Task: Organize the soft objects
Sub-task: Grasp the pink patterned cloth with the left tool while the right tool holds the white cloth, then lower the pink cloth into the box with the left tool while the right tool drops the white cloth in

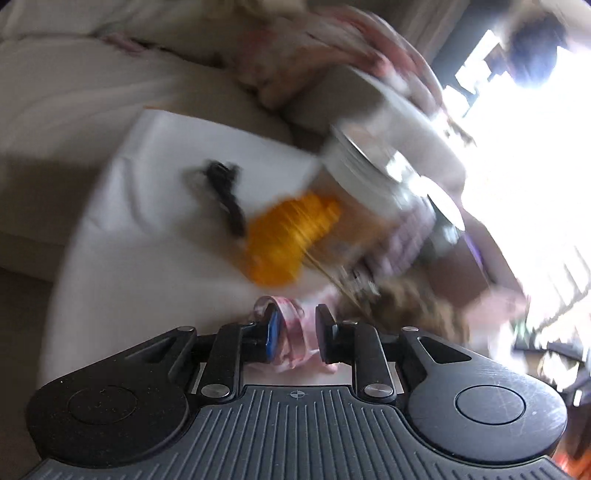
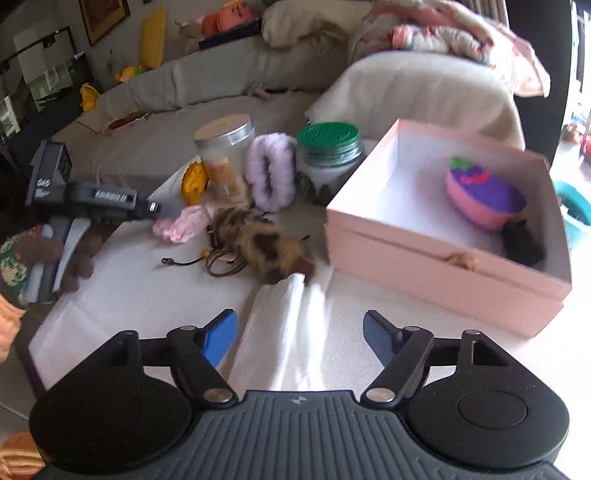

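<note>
Gripping a pink scrunchie (image 1: pixel 295 332), the left tool (image 1: pixel 295 332) sat low in its frame. The right tool (image 2: pixel 300 339) gaped wide above a white cloth (image 2: pixel 284 332), left of the pink box (image 2: pixel 443 266).

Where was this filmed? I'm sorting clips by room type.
Most likely a home living room: a large beige sofa with pillows and a heaped blanket, a framed picture on the wall, and soft toys along the sofa back.

Matt pink card box (image 2: pixel 436 266), fluffy lilac fur scrunchie (image 2: pixel 271 171), frosted glass jar (image 2: pixel 225 158), ribbed black plastic tool (image 2: pixel 299 332).
</note>
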Demonstrator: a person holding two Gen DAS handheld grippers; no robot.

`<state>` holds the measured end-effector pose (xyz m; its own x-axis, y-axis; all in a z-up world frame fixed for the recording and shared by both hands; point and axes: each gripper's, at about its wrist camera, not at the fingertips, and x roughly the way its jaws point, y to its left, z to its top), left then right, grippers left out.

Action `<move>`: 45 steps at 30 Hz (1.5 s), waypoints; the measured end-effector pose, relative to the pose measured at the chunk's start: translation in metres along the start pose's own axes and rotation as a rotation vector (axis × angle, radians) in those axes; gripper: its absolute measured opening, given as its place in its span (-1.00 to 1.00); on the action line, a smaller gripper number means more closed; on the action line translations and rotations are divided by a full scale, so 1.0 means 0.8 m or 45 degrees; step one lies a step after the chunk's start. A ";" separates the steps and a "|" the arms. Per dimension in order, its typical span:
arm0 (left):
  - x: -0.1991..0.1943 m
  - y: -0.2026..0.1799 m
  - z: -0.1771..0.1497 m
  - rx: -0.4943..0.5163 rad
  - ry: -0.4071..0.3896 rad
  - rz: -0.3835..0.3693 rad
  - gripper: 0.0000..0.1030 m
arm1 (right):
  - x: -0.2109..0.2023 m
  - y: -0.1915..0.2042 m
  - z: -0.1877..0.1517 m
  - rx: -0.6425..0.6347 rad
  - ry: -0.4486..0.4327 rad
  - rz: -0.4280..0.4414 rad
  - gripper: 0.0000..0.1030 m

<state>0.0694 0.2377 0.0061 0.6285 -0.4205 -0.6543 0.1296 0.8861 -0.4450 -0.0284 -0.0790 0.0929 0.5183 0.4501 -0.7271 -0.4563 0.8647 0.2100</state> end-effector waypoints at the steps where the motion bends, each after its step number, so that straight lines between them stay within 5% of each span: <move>1: 0.001 -0.012 -0.005 0.071 0.017 0.026 -0.53 | 0.002 0.001 0.000 -0.016 0.005 0.001 0.50; 5: -0.004 -0.045 -0.021 0.258 -0.011 0.125 -0.51 | 0.013 0.017 -0.007 -0.070 0.030 0.005 0.52; 10: 0.008 -0.057 -0.019 0.345 -0.021 0.284 -0.56 | 0.032 0.038 -0.023 -0.153 0.069 -0.035 0.52; 15: 0.014 -0.059 -0.009 0.341 -0.016 0.315 -0.55 | 0.047 0.043 -0.030 -0.133 0.082 -0.032 0.52; 24: 0.009 -0.055 -0.028 0.308 -0.125 0.309 -0.55 | 0.057 0.055 -0.043 -0.185 -0.057 -0.070 0.64; 27: 0.009 -0.060 -0.032 0.319 -0.146 0.337 -0.56 | 0.051 0.063 -0.042 -0.211 -0.072 -0.084 0.07; 28: 0.009 -0.062 -0.035 0.337 -0.155 0.356 -0.61 | 0.047 0.065 -0.041 -0.224 -0.068 -0.093 -0.40; 29: 0.008 -0.064 -0.038 0.355 -0.161 0.369 -0.64 | 0.042 0.067 -0.040 -0.230 -0.069 -0.101 -0.60; 38: -0.057 -0.090 -0.089 0.396 -0.251 0.317 -0.79 | -0.050 0.050 -0.052 -0.204 -0.216 -0.190 -0.68; 45: -0.133 -0.190 -0.092 0.541 -0.424 0.026 -0.79 | -0.118 0.020 -0.071 -0.179 -0.308 -0.306 -0.68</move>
<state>-0.0737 0.1333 0.0982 0.8344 -0.3791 -0.4001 0.3704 0.9232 -0.1023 -0.1257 -0.1208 0.1279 0.7714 0.2918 -0.5655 -0.3867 0.9207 -0.0523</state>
